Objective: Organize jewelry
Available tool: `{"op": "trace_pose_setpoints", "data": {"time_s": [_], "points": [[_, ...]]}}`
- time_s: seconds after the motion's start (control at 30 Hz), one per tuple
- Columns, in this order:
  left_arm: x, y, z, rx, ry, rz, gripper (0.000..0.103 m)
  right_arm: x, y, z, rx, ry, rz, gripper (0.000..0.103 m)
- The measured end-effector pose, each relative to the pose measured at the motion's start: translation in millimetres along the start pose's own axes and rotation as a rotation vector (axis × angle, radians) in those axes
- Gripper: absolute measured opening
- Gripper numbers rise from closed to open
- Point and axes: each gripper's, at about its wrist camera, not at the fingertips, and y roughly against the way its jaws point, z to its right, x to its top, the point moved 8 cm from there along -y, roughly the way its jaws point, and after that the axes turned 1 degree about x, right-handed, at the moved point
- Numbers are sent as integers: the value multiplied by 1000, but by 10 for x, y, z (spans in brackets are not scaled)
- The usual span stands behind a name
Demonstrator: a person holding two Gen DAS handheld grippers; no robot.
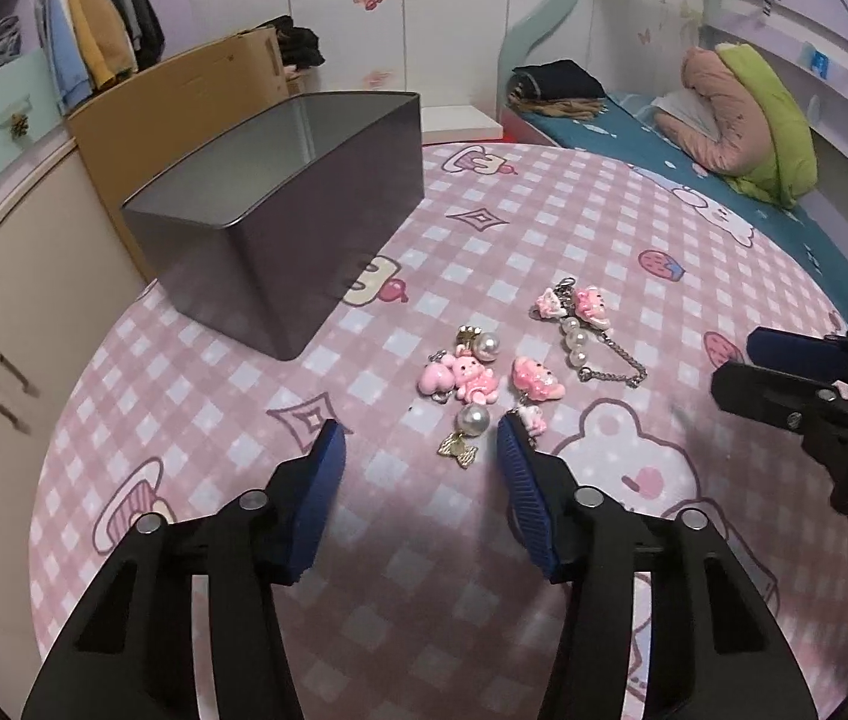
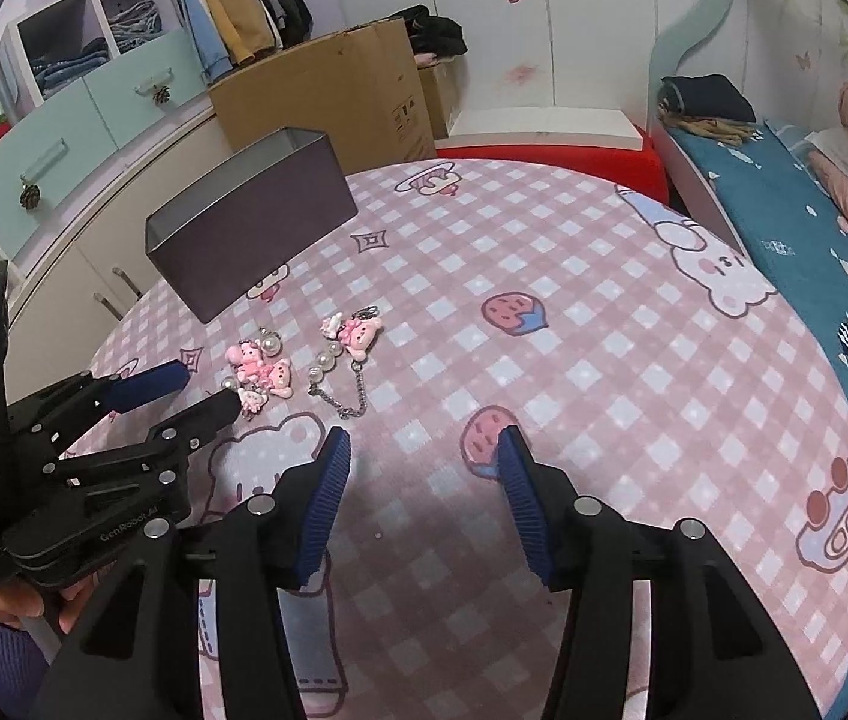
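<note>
Hovering my left gripper (image 1: 421,441) over the tablecloth (image 1: 544,228), jaws apart, nothing pinched; its right finger (image 1: 514,444) sits just beside the pink charm cluster (image 1: 466,384). My right gripper (image 2: 421,450) is parted too, empty, off to the side. A chain charm (image 1: 580,330) lies near the cluster. Grey tin (image 1: 280,228) stands beyond, well apart.

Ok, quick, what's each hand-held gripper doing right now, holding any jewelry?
Left hand-held gripper: open, holding nothing, low over the pink charms.
Right hand-held gripper: open, empty, over bare tablecloth.
</note>
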Motion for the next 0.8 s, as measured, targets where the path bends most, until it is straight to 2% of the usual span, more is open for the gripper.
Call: {"op": "trace_pose_setpoints", "data": {"time_s": [0.03,0.1,0.17,0.23,0.5,0.8], "points": [[14,-6,11,-3,-5,1,47,-1,-7,-5,1,1,-1,50],[33,-6,34,-6,-15,7,28,1,-17,-14,0,2,-3,50],[33,3,32,1,-22,11,18,9,-24,-21,-1,5,-5,50],[34,5,10,1,-18,12,12,11,-27,-27,-3,7,-7,50],[-20,137,-142,-89,84,5,12,56,-103,-147,1,35,-13,50],[4,342,-363,-75,129,42,12,291,-276,-274,-15,85,0,50]]}}
